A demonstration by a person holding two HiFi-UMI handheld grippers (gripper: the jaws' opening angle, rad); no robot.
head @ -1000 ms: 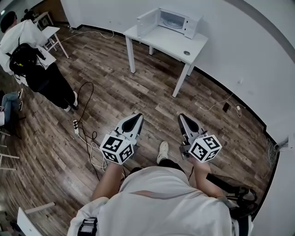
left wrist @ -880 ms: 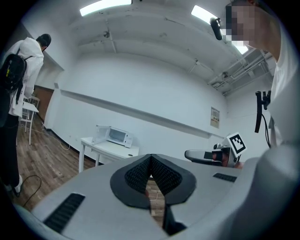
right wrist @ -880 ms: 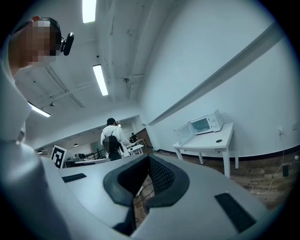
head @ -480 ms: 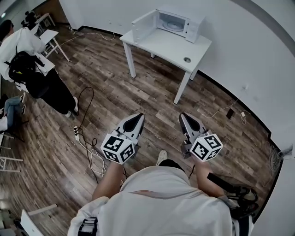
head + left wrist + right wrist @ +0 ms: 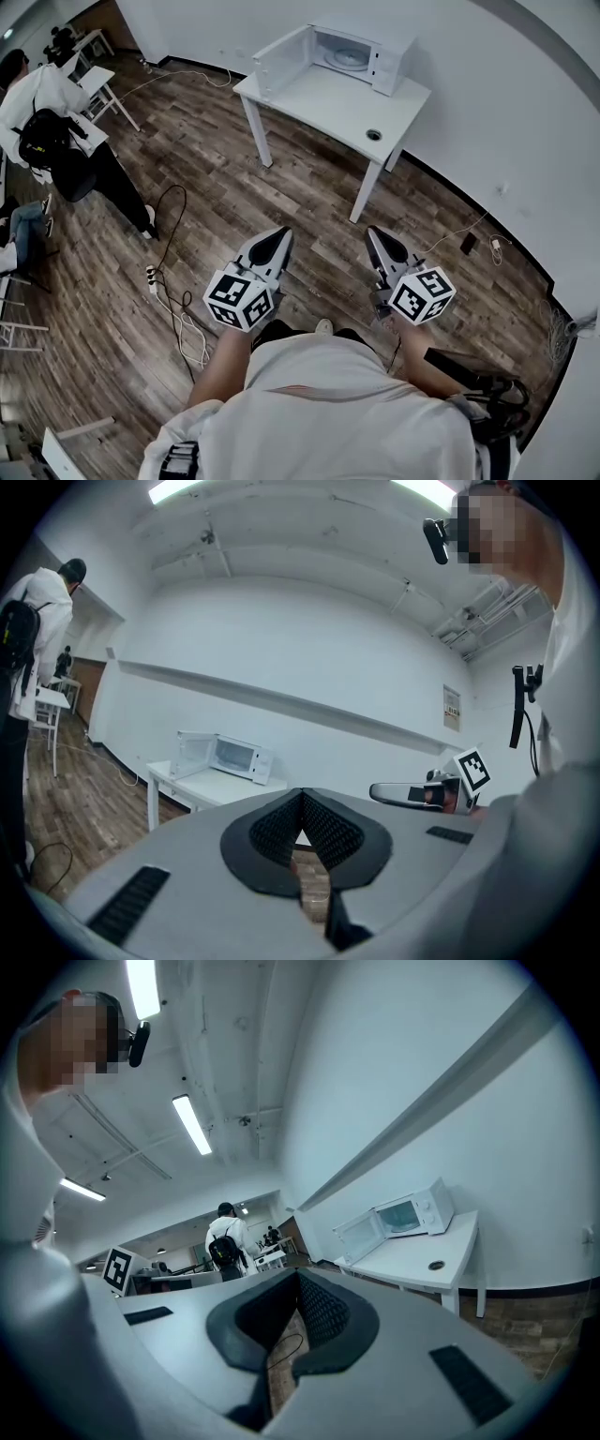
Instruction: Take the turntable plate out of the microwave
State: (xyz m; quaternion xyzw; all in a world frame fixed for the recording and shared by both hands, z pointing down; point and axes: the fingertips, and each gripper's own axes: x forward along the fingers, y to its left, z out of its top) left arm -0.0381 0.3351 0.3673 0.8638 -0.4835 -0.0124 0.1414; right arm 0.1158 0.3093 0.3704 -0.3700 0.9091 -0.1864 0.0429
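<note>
A white microwave (image 5: 361,49) stands at the back of a white table (image 5: 323,98), its door (image 5: 279,52) swung open to the left. The glass turntable plate (image 5: 352,59) lies inside it. Both grippers are held in front of the person's body, well short of the table, over the wood floor. My left gripper (image 5: 278,234) is shut with nothing in it, and so is my right gripper (image 5: 374,232). The left gripper view shows shut jaws (image 5: 302,795) and the microwave (image 5: 239,757) far off. The right gripper view shows the same: my right gripper (image 5: 298,1279), the microwave (image 5: 410,1215).
A small round object (image 5: 374,135) lies on the table's near right corner. A person with a black backpack (image 5: 52,112) stands at the left by other tables. A power strip and cables (image 5: 156,275) lie on the floor at the left; a cable (image 5: 466,234) runs along the right wall.
The table and microwave have drawn closer and sit lower in the head view. Both grippers keep the same pose in front of the body, still shut.
</note>
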